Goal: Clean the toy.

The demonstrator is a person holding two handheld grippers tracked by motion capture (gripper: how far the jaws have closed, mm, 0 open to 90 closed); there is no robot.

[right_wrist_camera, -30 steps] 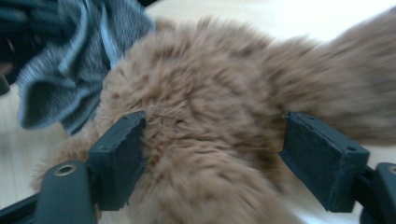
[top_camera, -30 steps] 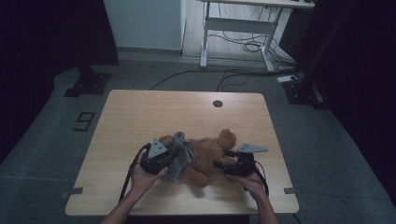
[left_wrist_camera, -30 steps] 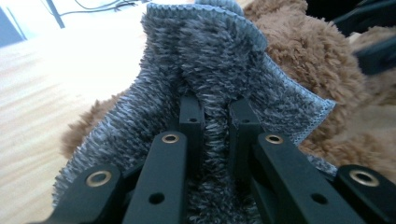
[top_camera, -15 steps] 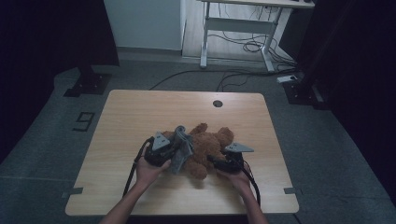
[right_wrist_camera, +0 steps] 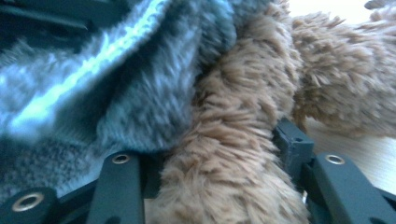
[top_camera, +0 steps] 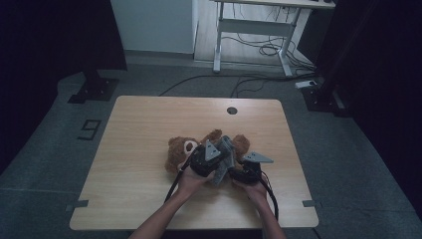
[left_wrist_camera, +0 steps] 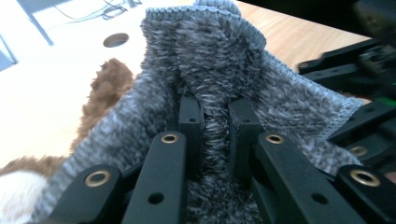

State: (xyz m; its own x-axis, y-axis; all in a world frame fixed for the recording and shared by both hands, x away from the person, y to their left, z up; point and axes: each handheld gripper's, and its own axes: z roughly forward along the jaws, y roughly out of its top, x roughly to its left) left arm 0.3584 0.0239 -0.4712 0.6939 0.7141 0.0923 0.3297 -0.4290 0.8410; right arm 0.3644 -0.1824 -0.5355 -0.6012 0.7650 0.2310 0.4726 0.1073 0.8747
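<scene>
On the counter (top_camera: 139, 149), near its front edge, lies a brown teddy bear (top_camera: 179, 152), and it now sits further toward the person's left than a moment back — both hands have carried the work leftward with it. Draped over the bear's lower half is a grey knitted garment (top_camera: 226, 157), which looks bunched closer against the body than it did a second ago. That suggests, to my eye, that the dressing is under way but not finished: the fabric is gathered, not yet pulled on or smoothed.

Gripping a fold of that garment (left_wrist_camera: 210, 70) is the left hand-held gripper (left_wrist_camera: 214, 119), jaws pinched together with grey pile squeezed between them. The right hand-held gripper (right_wrist_camera: 215, 154) grasps a furry brown limb of the bear (right_wrist_camera: 233, 140) — its jaws sit either side of it, the grey cloth pressed just beside. In the high view the two stand close together, left (top_camera: 209, 157) and right (top_camera: 246, 172).
</scene>
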